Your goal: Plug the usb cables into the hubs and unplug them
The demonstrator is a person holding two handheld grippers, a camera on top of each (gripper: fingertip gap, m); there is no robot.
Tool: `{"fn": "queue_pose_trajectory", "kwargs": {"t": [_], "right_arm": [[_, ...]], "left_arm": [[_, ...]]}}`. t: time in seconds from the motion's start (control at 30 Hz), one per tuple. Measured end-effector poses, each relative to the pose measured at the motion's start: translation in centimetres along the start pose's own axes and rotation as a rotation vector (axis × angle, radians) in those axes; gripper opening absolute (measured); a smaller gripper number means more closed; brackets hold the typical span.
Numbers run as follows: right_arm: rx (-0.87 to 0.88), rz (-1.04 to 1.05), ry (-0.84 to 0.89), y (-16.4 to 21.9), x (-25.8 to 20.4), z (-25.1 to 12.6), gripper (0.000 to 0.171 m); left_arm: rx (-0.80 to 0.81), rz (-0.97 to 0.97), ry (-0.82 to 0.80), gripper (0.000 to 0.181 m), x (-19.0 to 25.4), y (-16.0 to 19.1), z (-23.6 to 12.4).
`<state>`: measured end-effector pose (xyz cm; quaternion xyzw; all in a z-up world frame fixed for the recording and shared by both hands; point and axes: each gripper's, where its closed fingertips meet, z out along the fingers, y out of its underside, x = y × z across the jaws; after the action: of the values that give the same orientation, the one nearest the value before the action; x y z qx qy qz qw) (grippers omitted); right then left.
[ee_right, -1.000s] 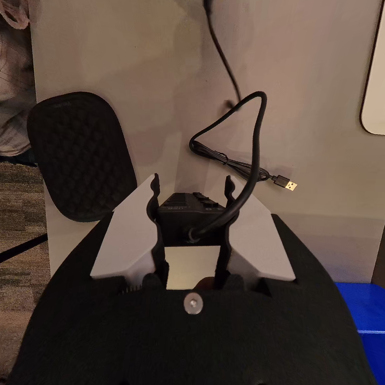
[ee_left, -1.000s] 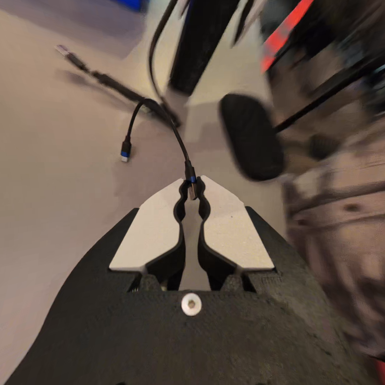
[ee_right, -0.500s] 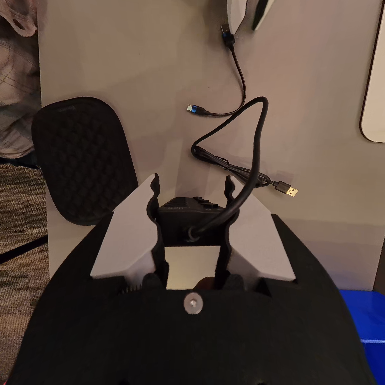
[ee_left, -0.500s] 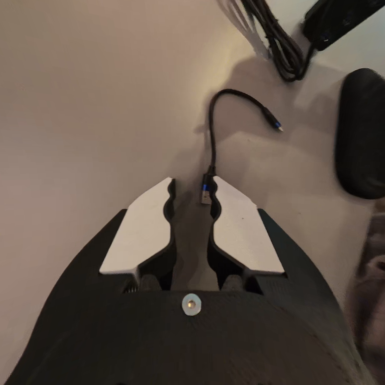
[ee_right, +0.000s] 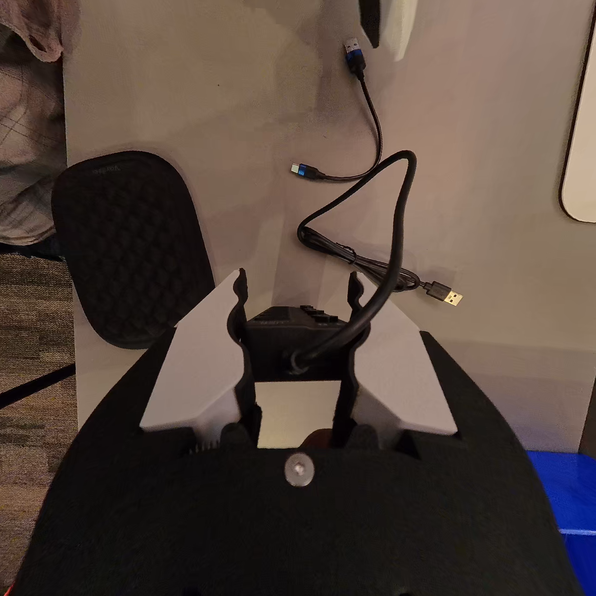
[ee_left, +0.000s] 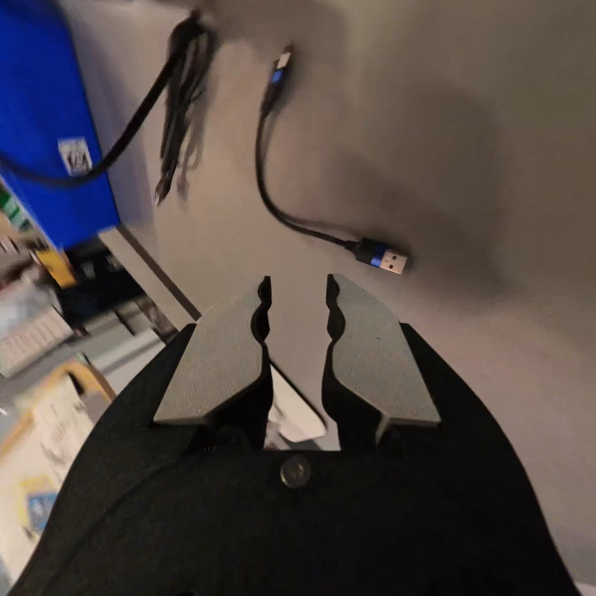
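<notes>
My right gripper [ee_right: 296,274] is shut on a black USB hub [ee_right: 290,335] and holds it over the table's near edge. The hub's thick black cable [ee_right: 400,206] loops up and runs to a tied bundle with a gold-tipped plug [ee_right: 446,294]. A short black cable lies loose on the table, with its blue-banded USB-A plug [ee_right: 354,54] at the far end and its small plug [ee_right: 301,169] nearer. My left gripper [ee_left: 299,279] is open and empty. The USB-A plug [ee_left: 383,256] lies just ahead of it to the right, untouched. The left gripper's fingers [ee_right: 393,22] also show at the top of the right wrist view.
A black mesh pad [ee_right: 129,248] lies at the table's left edge. A white flat object with a dark rim [ee_right: 580,129] lies at the right. A blue box [ee_left: 48,113] stands beside the table. A person's clothing [ee_right: 25,129] shows at the left, above the carpet [ee_right: 32,322].
My left gripper opened and let go of the short cable's USB-A plug, which now lies on the table, and the gripper swung away. My right gripper kept still with the hub.
</notes>
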<state>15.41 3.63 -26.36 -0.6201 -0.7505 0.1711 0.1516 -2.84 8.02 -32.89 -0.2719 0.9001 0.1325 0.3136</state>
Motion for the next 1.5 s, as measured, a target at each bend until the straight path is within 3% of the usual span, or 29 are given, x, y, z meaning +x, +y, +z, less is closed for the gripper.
{"fn": "queue_pose_trajectory", "kwargs": {"t": [0.1, 0.23, 0.43, 0.63, 0.73, 0.83, 0.9, 0.97, 1.1, 1.3, 1.37, 1.5], "right_arm": [[-0.002, -0.005, -0.002, -0.1, -0.1, 0.1, 0.062], [0.003, -0.015, -0.011, -0.3, -0.3, 0.2, 0.062], [0.007, -0.053, -0.034, -0.9, -0.7, 0.4, 0.062], [0.018, -0.066, -0.056, -0.9, -0.6, 0.4, 0.062], [0.028, -0.072, -0.057, -0.9, -0.7, 0.3, 0.062], [0.027, -0.083, -0.05, -0.8, -0.9, 0.3, 0.062], [0.032, -0.086, -0.048, -0.8, -1.0, 0.2, 0.062], [0.043, -0.086, -0.046, -0.7, -1.0, 0.1, 0.062], [0.058, -0.08, -0.044, -0.5, -1.0, -0.1, 0.062], [0.073, -0.085, -0.038, -0.6, -1.1, -0.1, 0.062], [0.085, -0.082, -0.037, -0.6, -1.1, -0.1, 0.062], [0.092, -0.081, -0.032, -0.6, -1.2, -0.2, 0.062]], "left_arm": [[0.04, 0.259, 0.053, 0.036, 1.1, -1.4, 0.8], [0.057, 0.448, 0.131, 0.042, 1.7, -1.8, 1.3], [0.07, 0.534, 0.286, 0.048, 1.5, -1.4, 0.7], [0.078, 0.63, 0.31, 0.054, 1.7, -0.7, 0.8], [0.097, 0.698, 0.301, 0.054, 2.6, -1.3, 1.8], [0.08, 0.723, 0.35, 0.04, 3.3, -0.9, 2.1], [0.082, 0.637, 0.385, 0.017, 3.8, -1.2, 1.9], [0.076, 0.546, 0.403, 0.006, 4.2, -1.9, 1.7], [0.016, 0.238, 0.429, 0.003, 4.4, -3.3, 1.5], [-0.172, -0.555, 0.443, 0.003, 4.3, -5.1, 1.4], [-0.132, -0.786, 0.415, 0.005, 4.1, -6.3, 1.5], [0.158, -1.22, 0.407, 0.03, 2.7, -9.6, 0.5]]}}
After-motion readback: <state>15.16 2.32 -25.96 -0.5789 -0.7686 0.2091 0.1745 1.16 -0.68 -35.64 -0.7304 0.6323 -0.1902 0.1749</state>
